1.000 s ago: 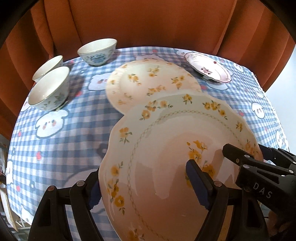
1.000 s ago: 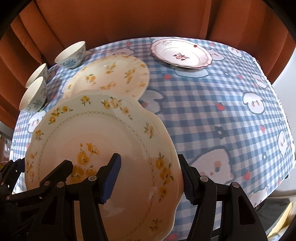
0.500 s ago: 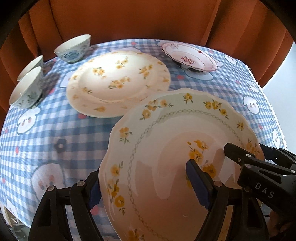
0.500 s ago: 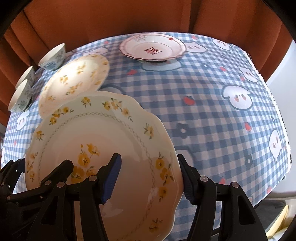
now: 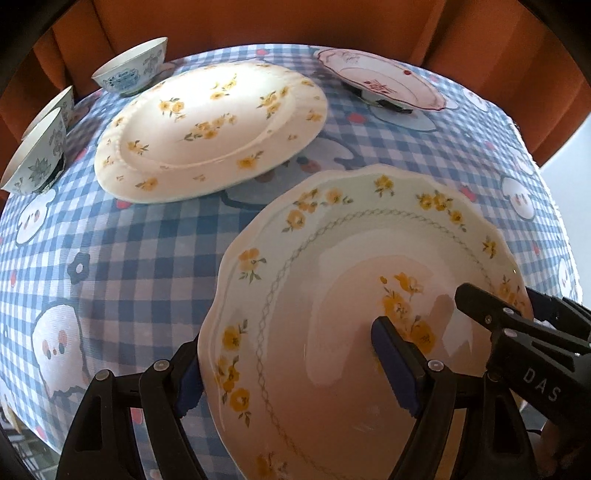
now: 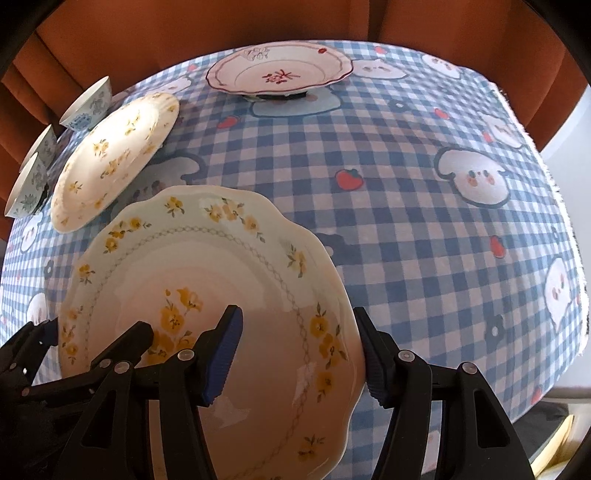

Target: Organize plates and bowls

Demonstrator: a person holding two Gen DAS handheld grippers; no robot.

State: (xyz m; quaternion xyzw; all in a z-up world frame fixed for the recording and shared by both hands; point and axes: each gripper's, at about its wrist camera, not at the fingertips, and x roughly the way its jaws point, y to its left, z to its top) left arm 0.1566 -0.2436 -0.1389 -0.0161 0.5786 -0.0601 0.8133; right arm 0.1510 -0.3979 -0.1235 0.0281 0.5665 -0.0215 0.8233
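Note:
Both grippers hold one scalloped white plate with yellow flowers [image 5: 332, 295] [image 6: 207, 280] above the table's near edge. My left gripper [image 5: 291, 373] is shut on its left rim, one pad under the rim and one on top. My right gripper [image 6: 299, 354] is shut on its right rim. A second yellow-flowered plate [image 5: 210, 129] [image 6: 114, 155] lies on the table beyond. A pink-rimmed plate with a red flower [image 5: 380, 81] [image 6: 280, 70] stands at the back. Three blue-patterned bowls [image 5: 129, 70] [image 6: 88, 103] sit at the back left.
The table wears a blue checked cloth [image 5: 129, 258] [image 6: 424, 221] with cartoon prints. An orange curtain [image 5: 277, 22] [image 6: 184, 29] hangs close behind the table. The cloth's right edge [image 6: 569, 240] drops off beside a pale floor.
Both grippers have carried the held plate to the right and lower. The table's plates and bowls have shifted left in both views. The grip on the plate is unchanged.

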